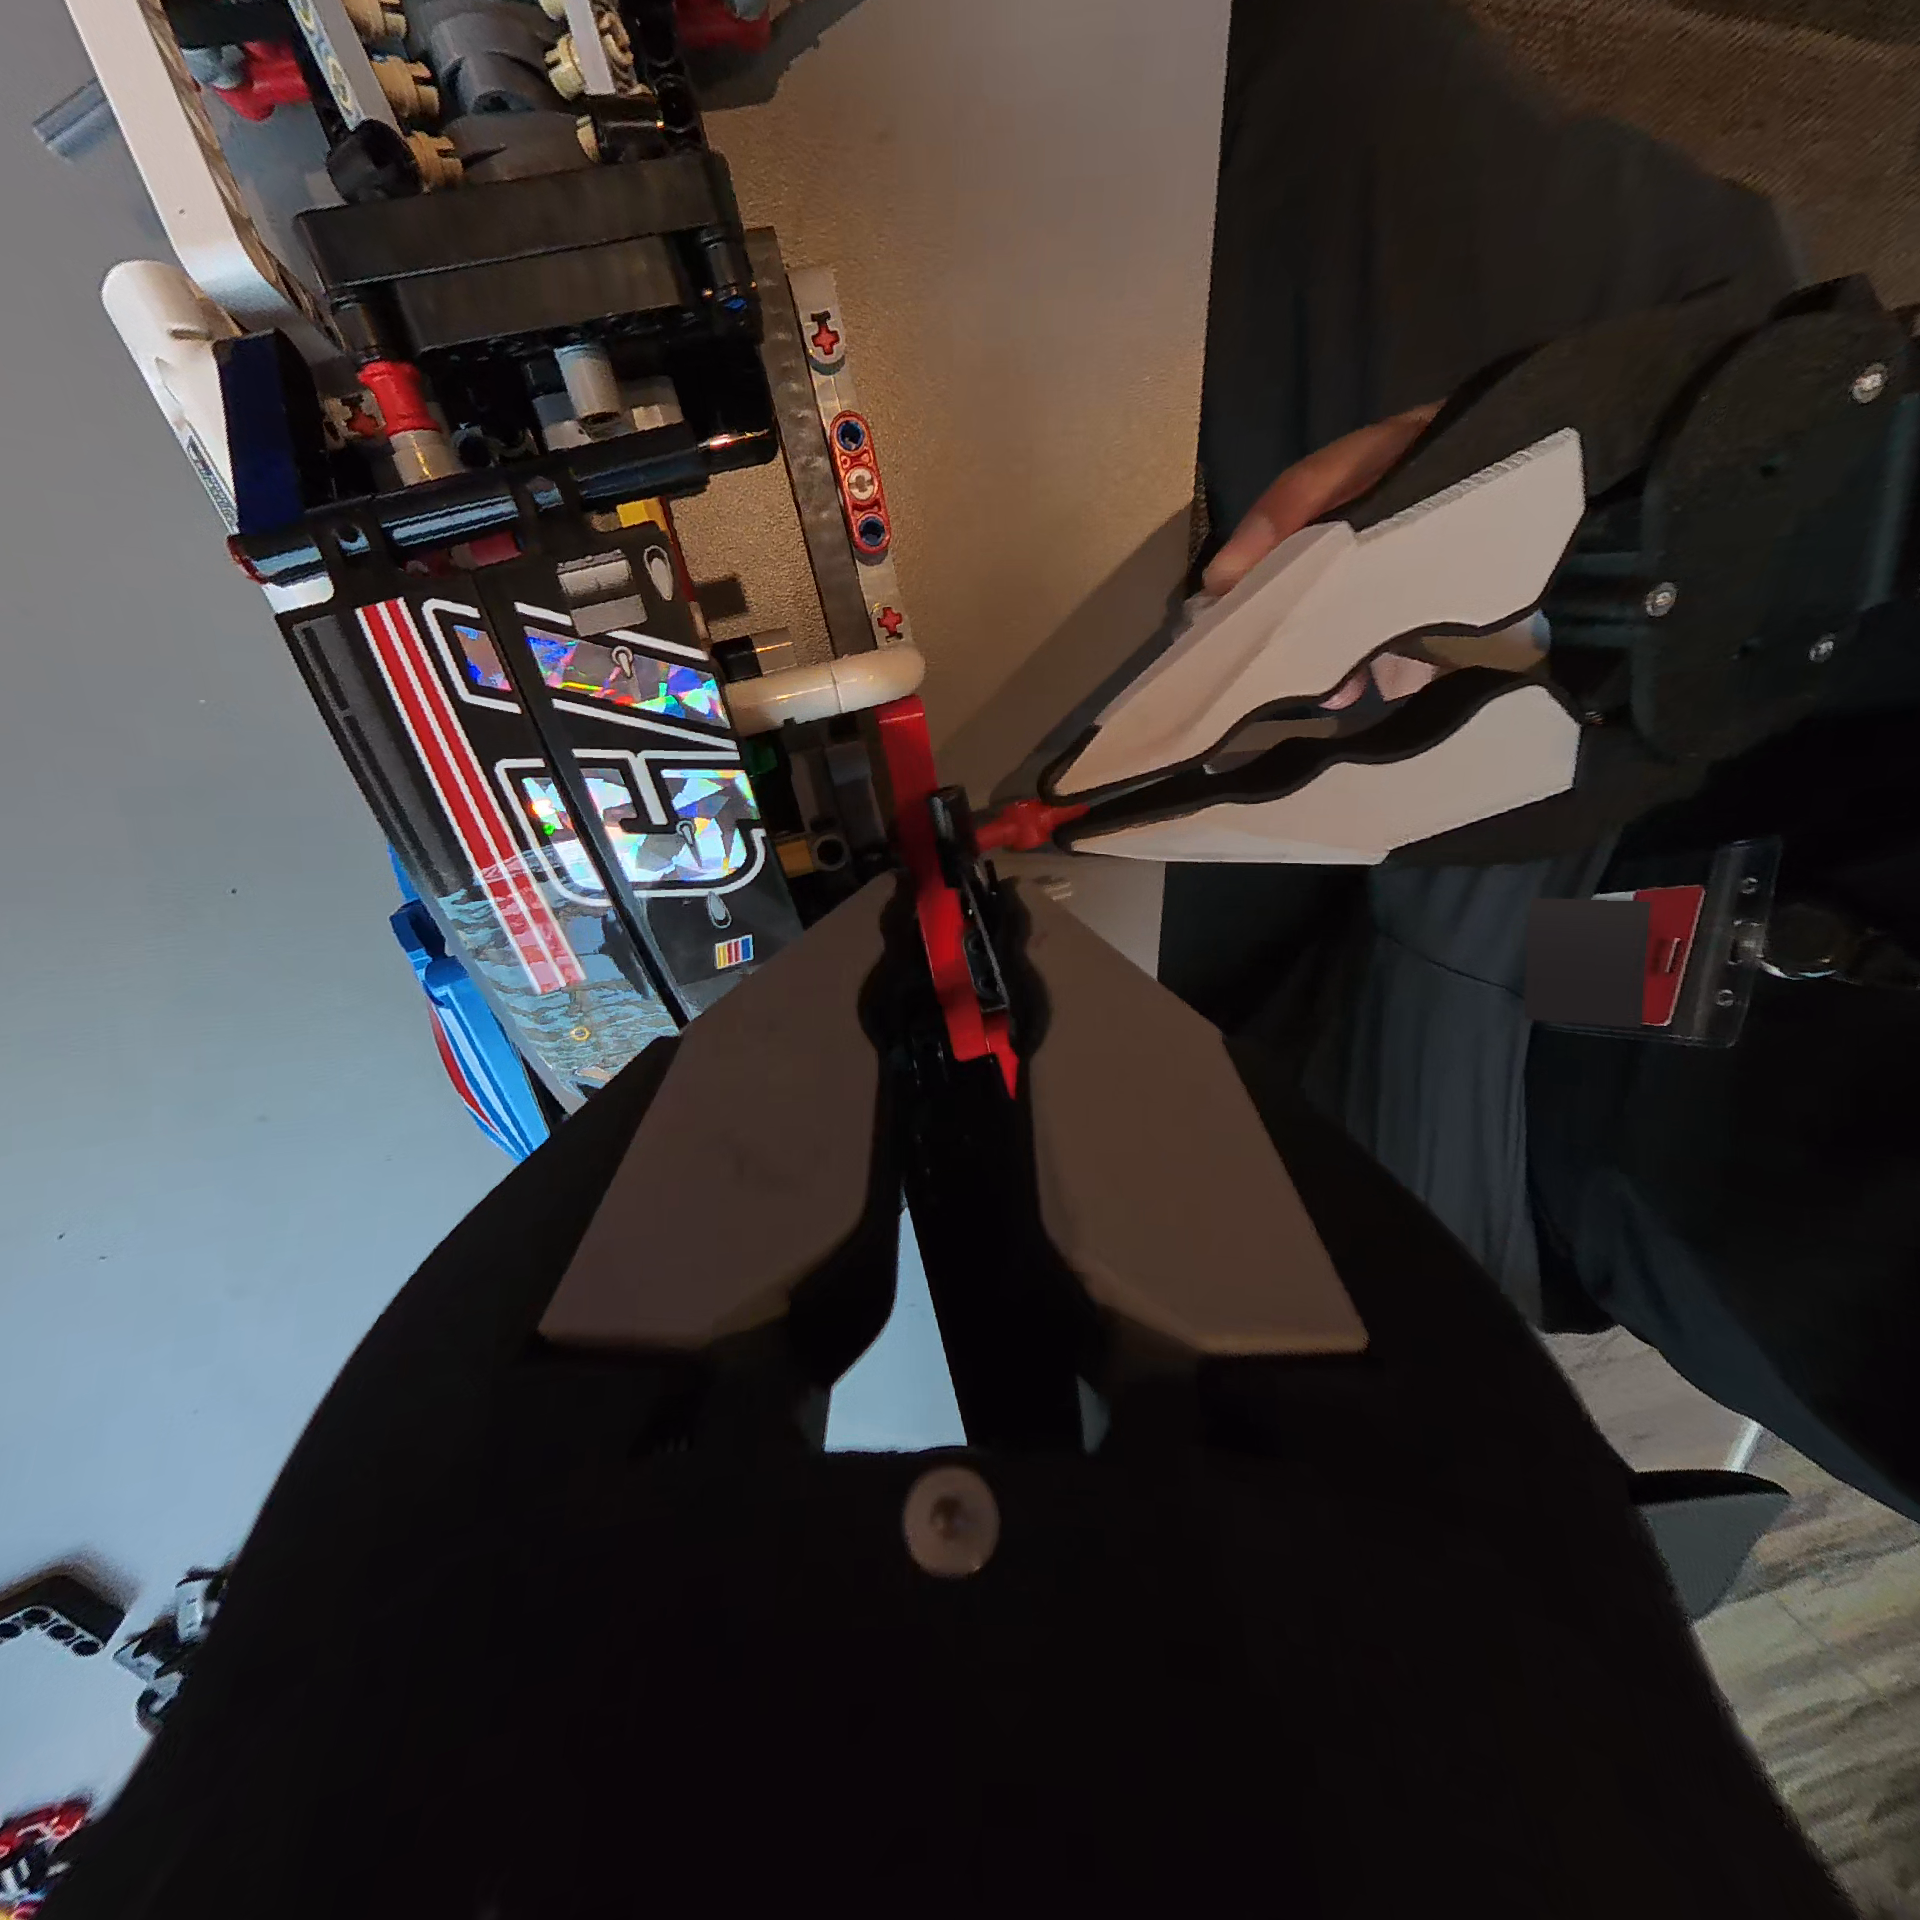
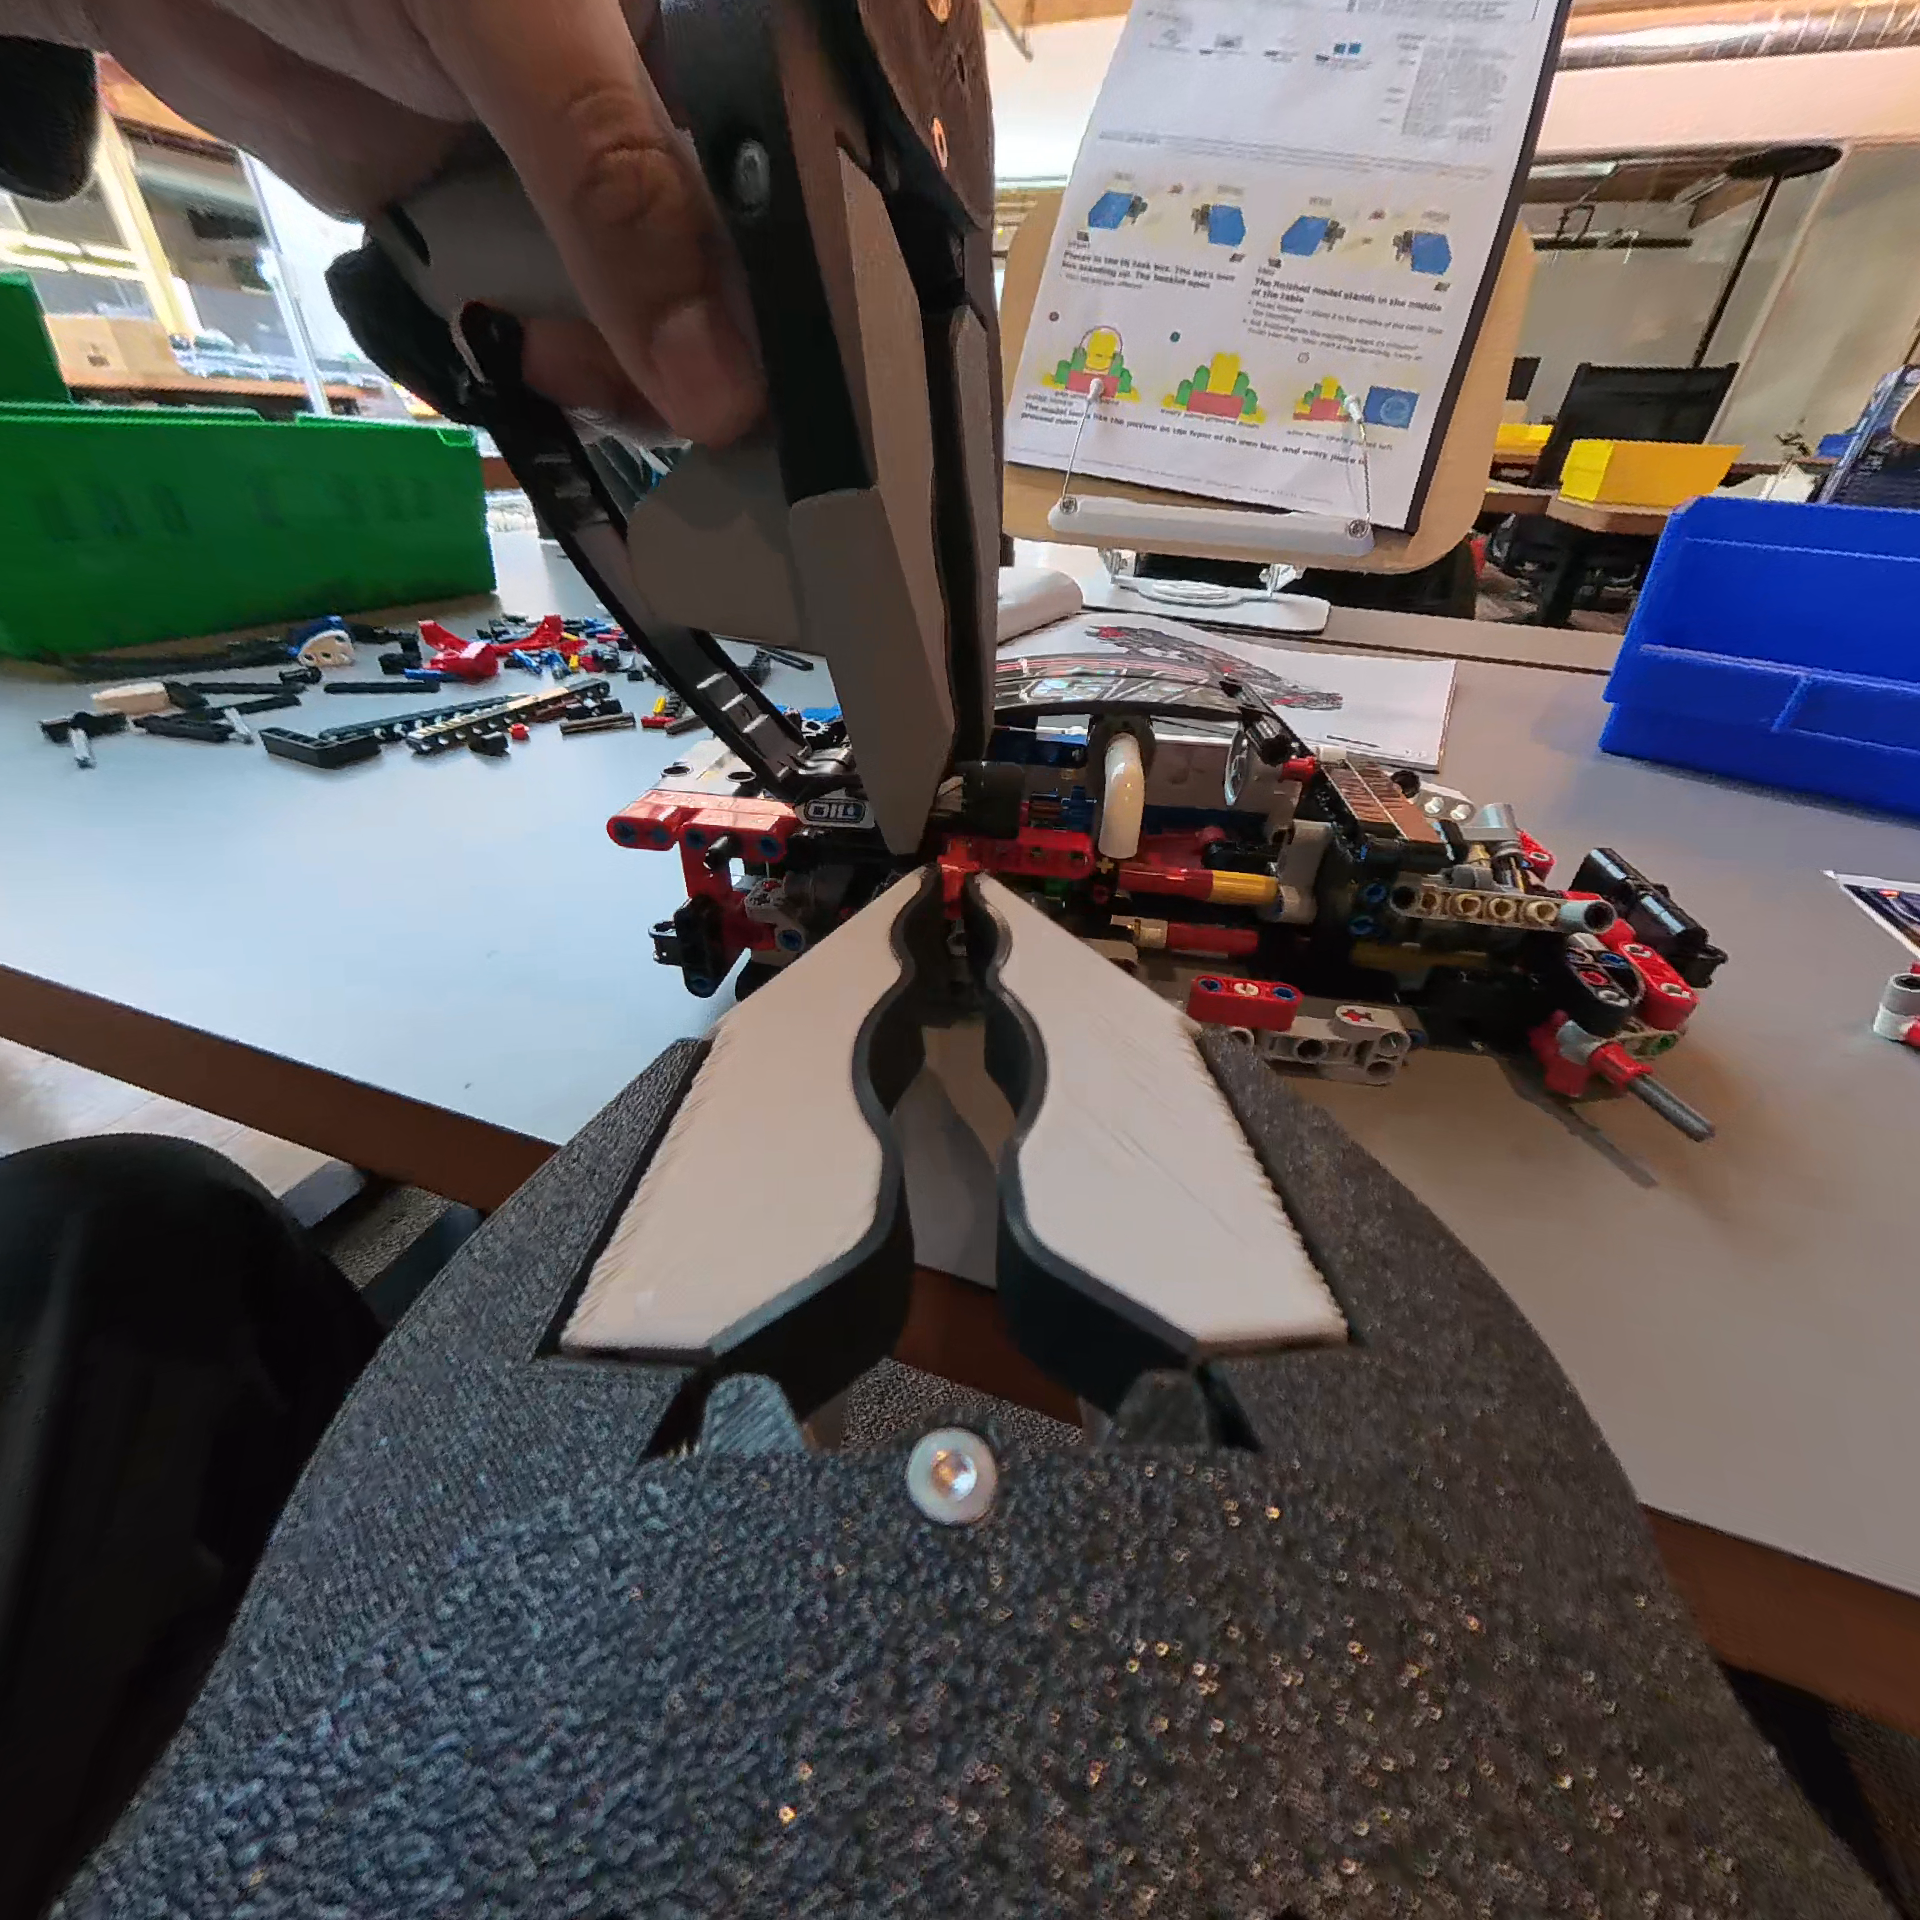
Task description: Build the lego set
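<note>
On a grey table (image 2: 312,914) lies the lego car (image 2: 1195,862) — left gripper (image 1: 961,935) clamped on its red panel (image 1: 914,790) from above; right gripper (image 2: 951,894) pinches a red pin (image 1: 1018,828) just beside.

A red pin (image 1: 1013,828) is seen against a red and black panel (image 1: 961,935). The car (image 2: 1195,883) is coloured black, red, blue and yellow, with red-white stripes and holographic foil (image 1: 623,748). Green (image 2: 239,520) and blue (image 2: 1766,644) bins are shown.
</note>
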Tool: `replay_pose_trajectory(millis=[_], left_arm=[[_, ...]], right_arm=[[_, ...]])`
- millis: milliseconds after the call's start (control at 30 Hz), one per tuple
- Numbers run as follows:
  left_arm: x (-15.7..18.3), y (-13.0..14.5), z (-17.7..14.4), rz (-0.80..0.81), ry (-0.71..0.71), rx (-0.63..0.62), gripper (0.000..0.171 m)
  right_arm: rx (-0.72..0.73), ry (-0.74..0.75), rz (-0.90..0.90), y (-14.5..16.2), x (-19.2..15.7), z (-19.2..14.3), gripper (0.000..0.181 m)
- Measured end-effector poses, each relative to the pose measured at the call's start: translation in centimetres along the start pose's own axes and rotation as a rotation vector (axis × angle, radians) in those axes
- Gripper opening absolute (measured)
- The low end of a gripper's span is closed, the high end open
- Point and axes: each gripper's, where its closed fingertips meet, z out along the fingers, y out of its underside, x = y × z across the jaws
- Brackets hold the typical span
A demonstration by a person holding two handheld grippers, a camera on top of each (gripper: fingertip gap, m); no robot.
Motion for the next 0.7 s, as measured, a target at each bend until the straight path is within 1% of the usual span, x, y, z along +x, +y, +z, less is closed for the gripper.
replay_pose_trajectory(millis=[100, 200, 400, 533, 700], left_arm=[[0.03, 0.07, -0.12, -0.010, 0.031, 0.006, 0.013], [-0.08, 0.10, -0.23, -0.007, 0.043, 0.002, 0.013], [0.19, 0.09, -0.19, 0.003, 0.061, 0.000, 0.013], [0.13, 0.10, -0.49, -0.004, 0.085, 0.012, 0.013], [0.62, 0.46, -0.44, 0.011, 0.102, 0.000, 0.013]], right_arm=[[0.020, -0.005, -0.008, -0.11, -0.21, 0.15, 0.000], [0.010, 0.025, -0.035, 0.18, 0.03, 0.32, 0.001], [0.088, 0.031, -0.046, -0.31, -0.37, 0.01, 0.000], [0.041, 0.075, -0.108, -0.02, -0.30, 0.22, 0.000], [0.053, 0.087, -0.149, -0.26, -0.87, -0.05, 0.001]])
